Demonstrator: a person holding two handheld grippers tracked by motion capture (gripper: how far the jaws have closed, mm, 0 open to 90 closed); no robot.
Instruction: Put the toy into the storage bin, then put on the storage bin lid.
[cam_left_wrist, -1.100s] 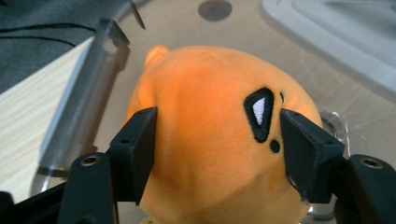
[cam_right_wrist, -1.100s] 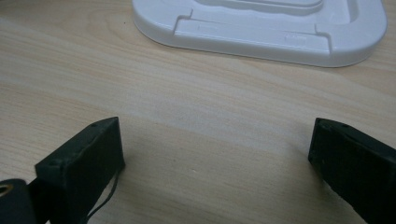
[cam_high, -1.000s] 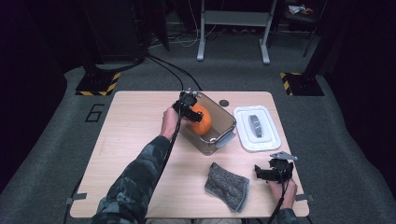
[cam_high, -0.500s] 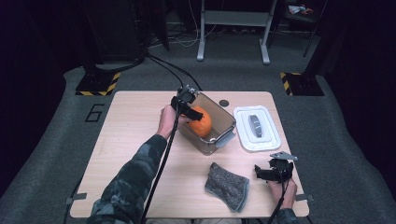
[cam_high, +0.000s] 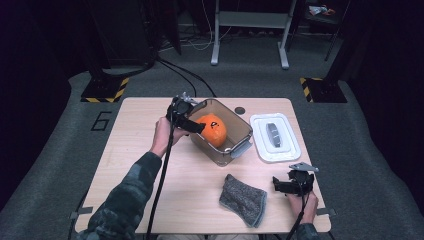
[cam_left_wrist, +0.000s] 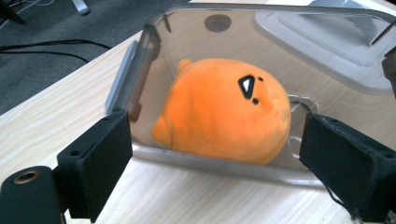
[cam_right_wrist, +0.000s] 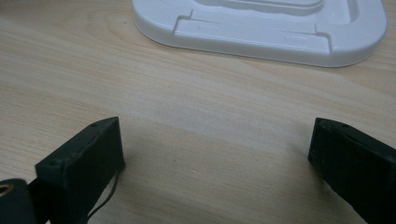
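1. The left gripper (cam_left_wrist: 215, 154) sits at the near wall of the clear container (cam_high: 239, 145), its jaws spread wide and gripping nothing.
2. Just past them the orange plush toy (cam_left_wrist: 224, 123) lies inside that container — free of both pads.
3. The right gripper (cam_right_wrist: 215, 154) rests low over the bare table (cam_high: 135, 150) at its near right corner, jaws parted too.
4. A white lid (cam_high: 275, 137) lies flat beside the container; a grey cloth (cam_high: 243, 200) lies crumpled near the right gripper.
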